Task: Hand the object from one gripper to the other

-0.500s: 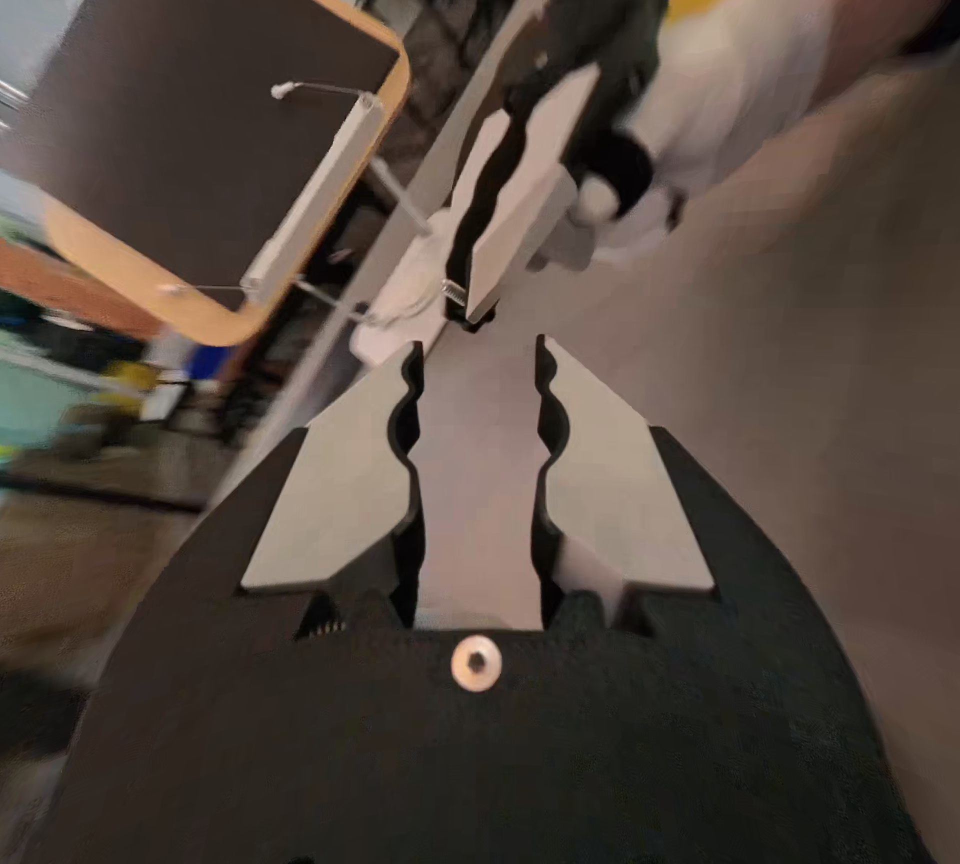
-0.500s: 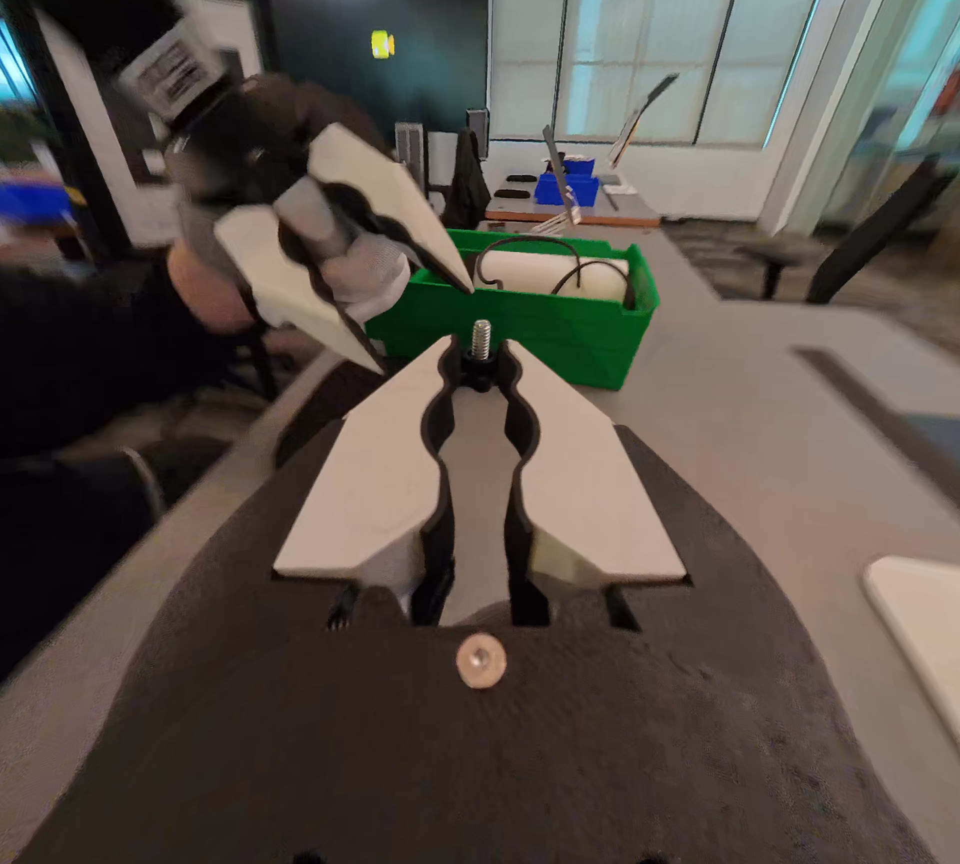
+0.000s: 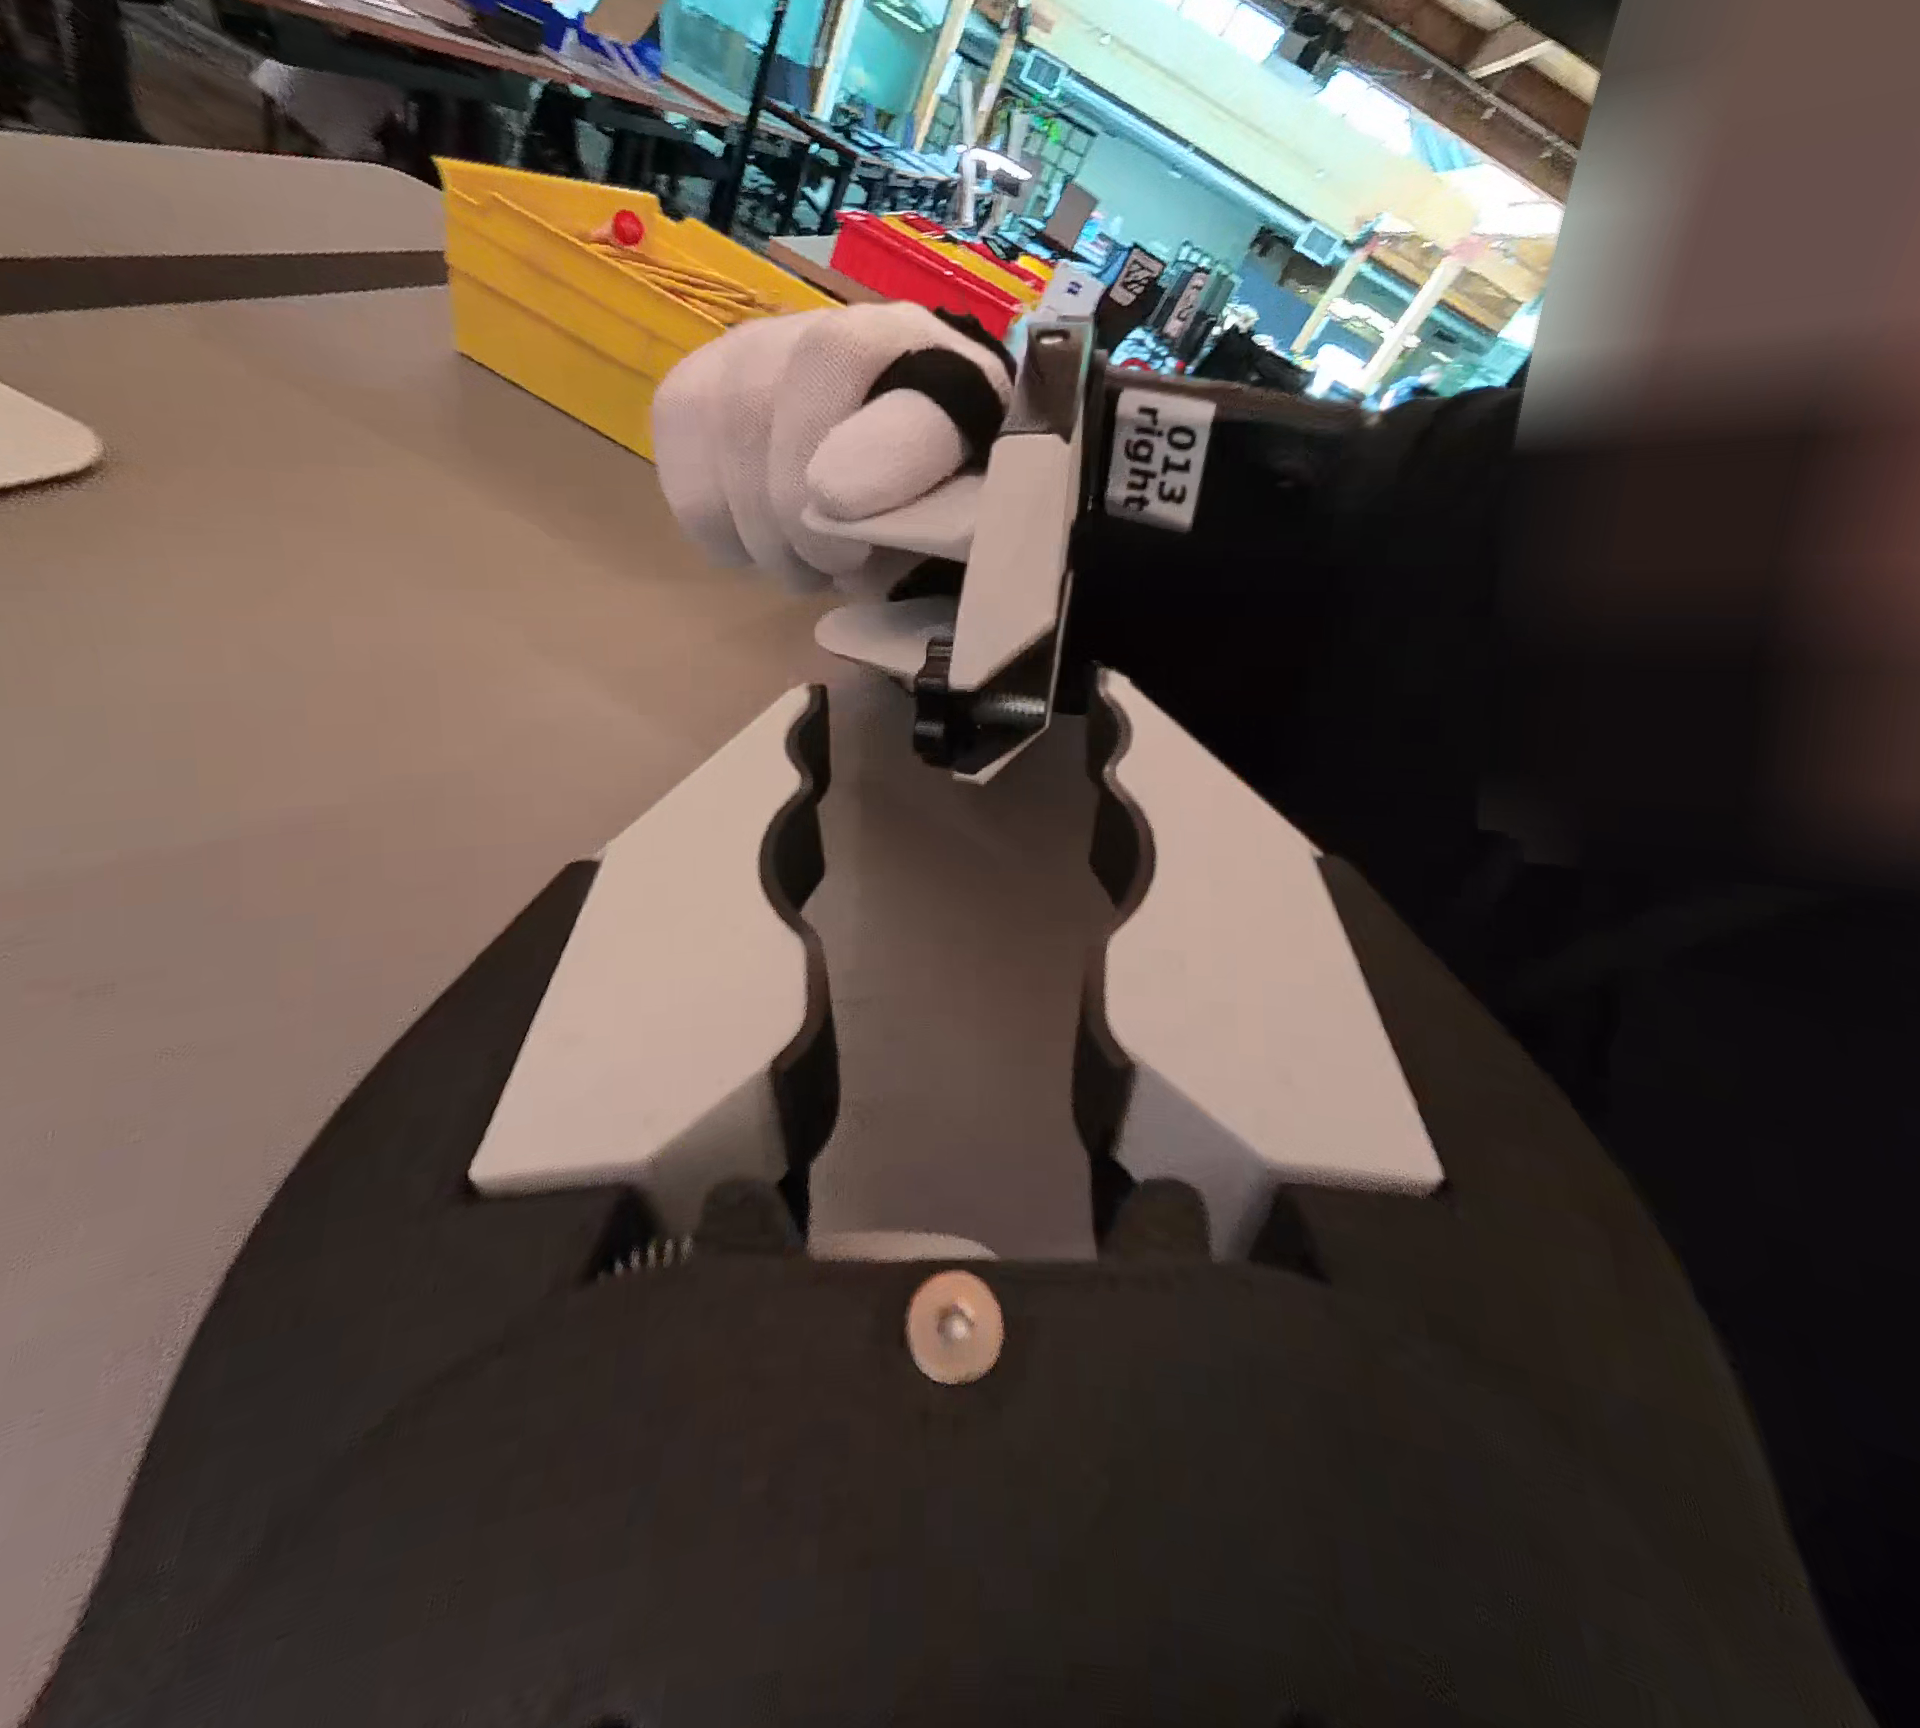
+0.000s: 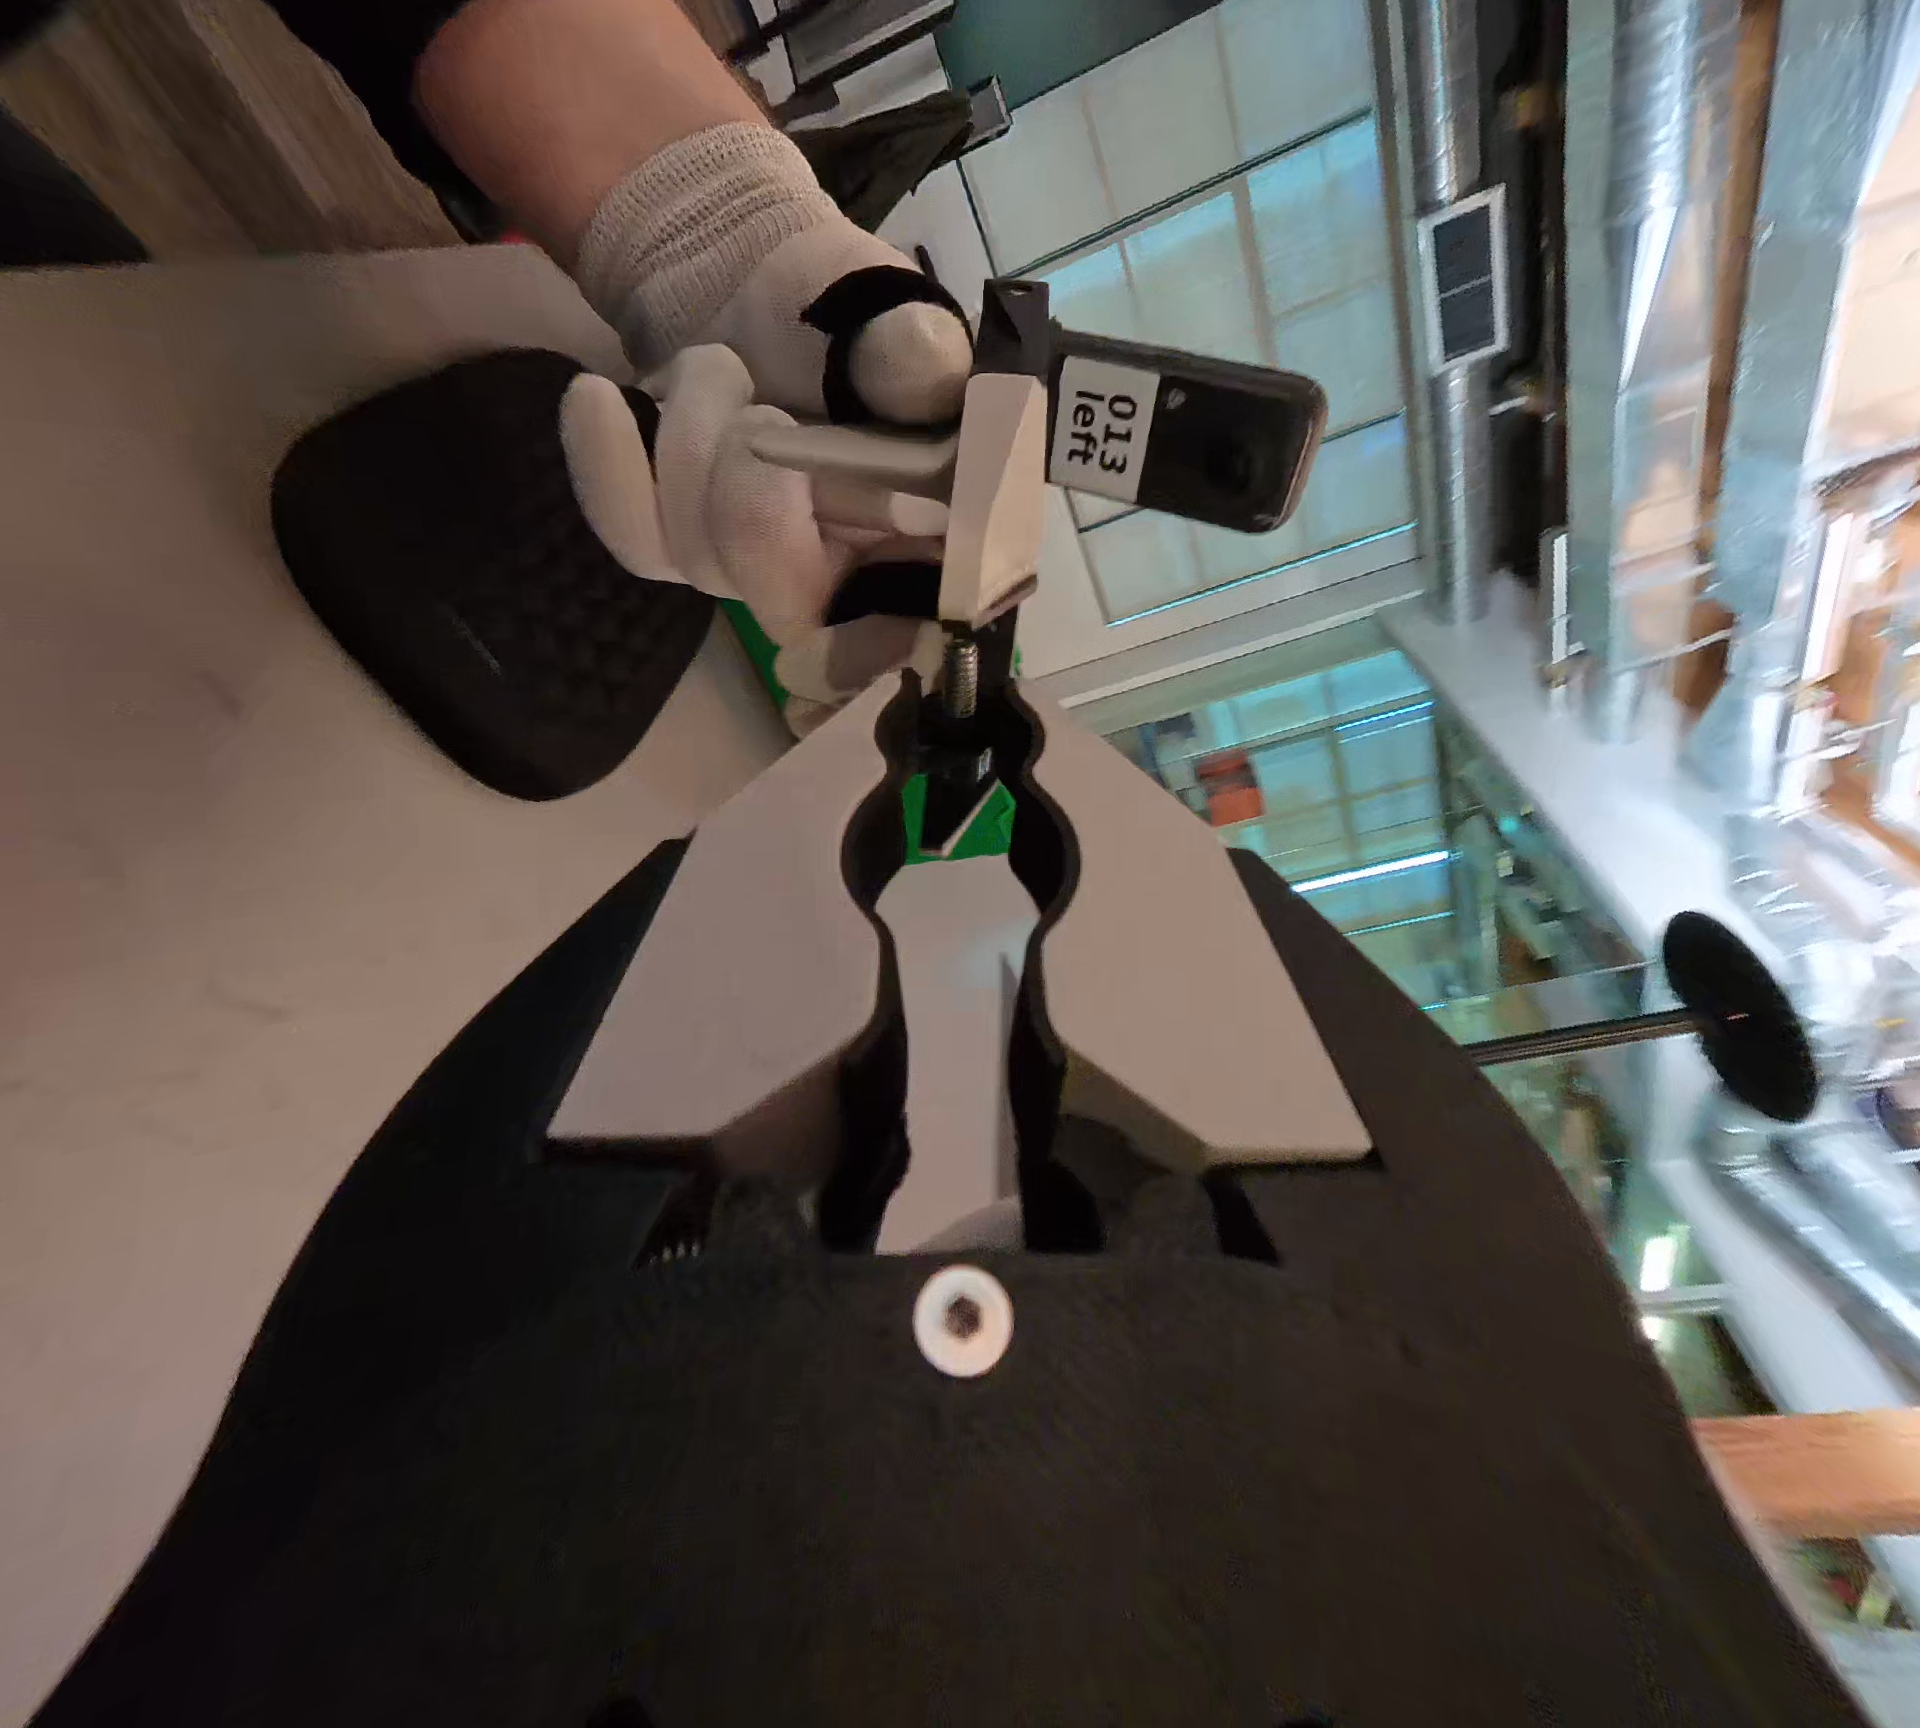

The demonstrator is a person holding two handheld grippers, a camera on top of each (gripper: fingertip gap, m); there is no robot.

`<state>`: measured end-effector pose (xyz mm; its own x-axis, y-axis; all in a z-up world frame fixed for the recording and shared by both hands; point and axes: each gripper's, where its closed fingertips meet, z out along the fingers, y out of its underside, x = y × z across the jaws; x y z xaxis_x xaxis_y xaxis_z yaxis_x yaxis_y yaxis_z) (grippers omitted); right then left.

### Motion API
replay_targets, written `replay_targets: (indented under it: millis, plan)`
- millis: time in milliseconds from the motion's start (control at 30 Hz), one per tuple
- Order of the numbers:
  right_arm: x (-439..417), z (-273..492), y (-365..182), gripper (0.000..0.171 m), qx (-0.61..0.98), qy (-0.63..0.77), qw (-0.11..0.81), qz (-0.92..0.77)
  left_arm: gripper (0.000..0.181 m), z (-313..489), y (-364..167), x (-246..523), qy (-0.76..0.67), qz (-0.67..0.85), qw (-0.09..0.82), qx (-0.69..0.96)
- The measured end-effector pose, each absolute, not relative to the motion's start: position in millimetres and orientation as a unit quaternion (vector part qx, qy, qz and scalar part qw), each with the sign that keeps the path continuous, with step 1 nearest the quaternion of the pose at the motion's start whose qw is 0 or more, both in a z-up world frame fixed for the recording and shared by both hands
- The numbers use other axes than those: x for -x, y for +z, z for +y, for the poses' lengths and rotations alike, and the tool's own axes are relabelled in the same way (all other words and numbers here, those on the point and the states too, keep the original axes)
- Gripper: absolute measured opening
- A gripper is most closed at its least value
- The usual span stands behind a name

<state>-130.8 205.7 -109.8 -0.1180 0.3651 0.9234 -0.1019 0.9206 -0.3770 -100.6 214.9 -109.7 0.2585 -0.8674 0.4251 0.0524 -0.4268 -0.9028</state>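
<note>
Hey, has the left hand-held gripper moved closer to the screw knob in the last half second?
Yes. In the right wrist view the left hand-held gripper now has its tips at the screw knob; before it was up and left of it. The camera also swung.

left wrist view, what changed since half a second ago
The left tool swung level and closed in, so its open fingers now bracket the knob screw; in the right wrist view its tip sits at the thread's end. Unchanged: the right tool grips the screw's black knob with the thread pointing out, and the left has not shut on it.
</note>
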Motion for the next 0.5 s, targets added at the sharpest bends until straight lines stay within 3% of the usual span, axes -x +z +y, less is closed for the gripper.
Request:
replay_targets:
  millis: [233, 500]
  plan:
    - [130.2, 197.4, -110.4, 0.011, 0.054, 0.149, 0.675, -0.721, 0.023, 202.6, -109.2, 96.4, -0.522, 0.315, 0.470, 0.638]
    - [132.4, 198.3, -115.8, 0.011, 0.045, 0.127, 0.678, -0.723, 0.023, 204.9, -114.4, 98.4, -0.506, 0.307, 0.505, 0.629]
